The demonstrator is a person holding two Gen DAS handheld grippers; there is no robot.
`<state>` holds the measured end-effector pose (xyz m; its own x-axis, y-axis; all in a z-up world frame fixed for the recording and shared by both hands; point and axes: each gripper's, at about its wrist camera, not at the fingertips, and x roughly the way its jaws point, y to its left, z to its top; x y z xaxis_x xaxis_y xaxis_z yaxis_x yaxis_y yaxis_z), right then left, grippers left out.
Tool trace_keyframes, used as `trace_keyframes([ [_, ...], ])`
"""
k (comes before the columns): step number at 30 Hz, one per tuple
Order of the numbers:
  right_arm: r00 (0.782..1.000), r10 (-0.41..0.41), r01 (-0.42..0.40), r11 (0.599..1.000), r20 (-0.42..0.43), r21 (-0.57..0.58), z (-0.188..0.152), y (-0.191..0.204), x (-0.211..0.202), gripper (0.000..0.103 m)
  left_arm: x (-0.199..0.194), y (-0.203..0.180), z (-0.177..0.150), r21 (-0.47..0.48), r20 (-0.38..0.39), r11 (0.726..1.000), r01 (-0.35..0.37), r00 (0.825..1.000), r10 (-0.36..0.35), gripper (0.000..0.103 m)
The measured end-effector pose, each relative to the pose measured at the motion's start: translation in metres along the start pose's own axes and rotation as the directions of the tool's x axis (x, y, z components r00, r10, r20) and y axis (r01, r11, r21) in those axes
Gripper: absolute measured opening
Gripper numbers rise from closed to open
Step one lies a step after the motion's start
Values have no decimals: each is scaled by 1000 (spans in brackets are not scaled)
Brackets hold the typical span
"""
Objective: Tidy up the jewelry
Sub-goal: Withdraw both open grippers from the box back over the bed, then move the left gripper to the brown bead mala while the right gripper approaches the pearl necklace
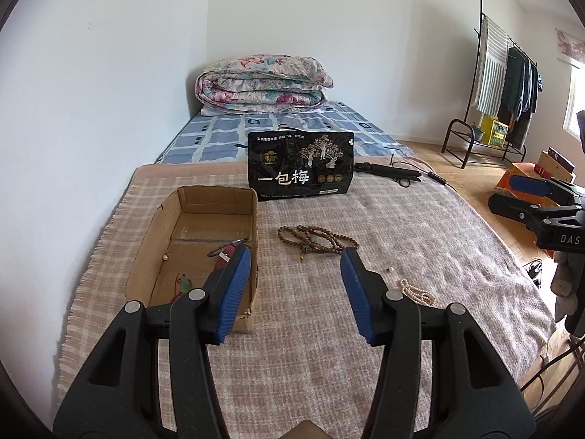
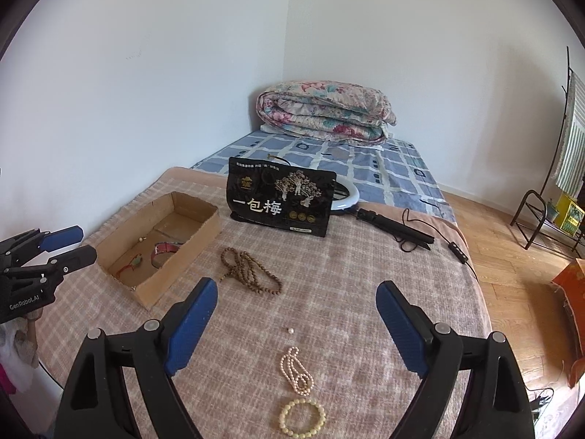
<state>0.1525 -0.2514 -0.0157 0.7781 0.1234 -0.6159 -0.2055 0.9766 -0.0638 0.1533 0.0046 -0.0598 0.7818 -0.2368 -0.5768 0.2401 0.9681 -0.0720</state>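
"一包梅" on black pouch, "GenRobot.AI" on left claw, "DAS" on right claw

My left finger covers part of the ring in the cardboard box. Beneath my right claw, the cream bracelet meets the frame's bottom edge.
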Motion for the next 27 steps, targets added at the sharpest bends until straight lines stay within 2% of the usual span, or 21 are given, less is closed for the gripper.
trace_keyframes([
  [8, 997, -43, 45, 999, -61, 24, -40, -37, 5, 90, 26, -19, -9, 1, -49, 999, 37, 998, -37, 53],
  [18, 992, -30, 34, 999, -122, 28, -79, -55, 23, 90, 61, -44, -18, 34, -103, 997, 65, 993, -61, 53],
  [19, 991, -28, 32, 999, -129, 28, -83, -56, 26, 90, 64, -45, -19, 35, -107, 997, 67, 992, -63, 54],
  [21, 990, -20, 24, 999, -143, 26, -91, -57, 31, 90, 72, -48, -20, 36, -114, 997, 67, 992, -62, 63],
  [27, 983, 11, -2, 999, -184, 46, -107, -63, 51, 90, 100, -54, -18, 34, -141, 997, 67, 988, -61, 64],
])
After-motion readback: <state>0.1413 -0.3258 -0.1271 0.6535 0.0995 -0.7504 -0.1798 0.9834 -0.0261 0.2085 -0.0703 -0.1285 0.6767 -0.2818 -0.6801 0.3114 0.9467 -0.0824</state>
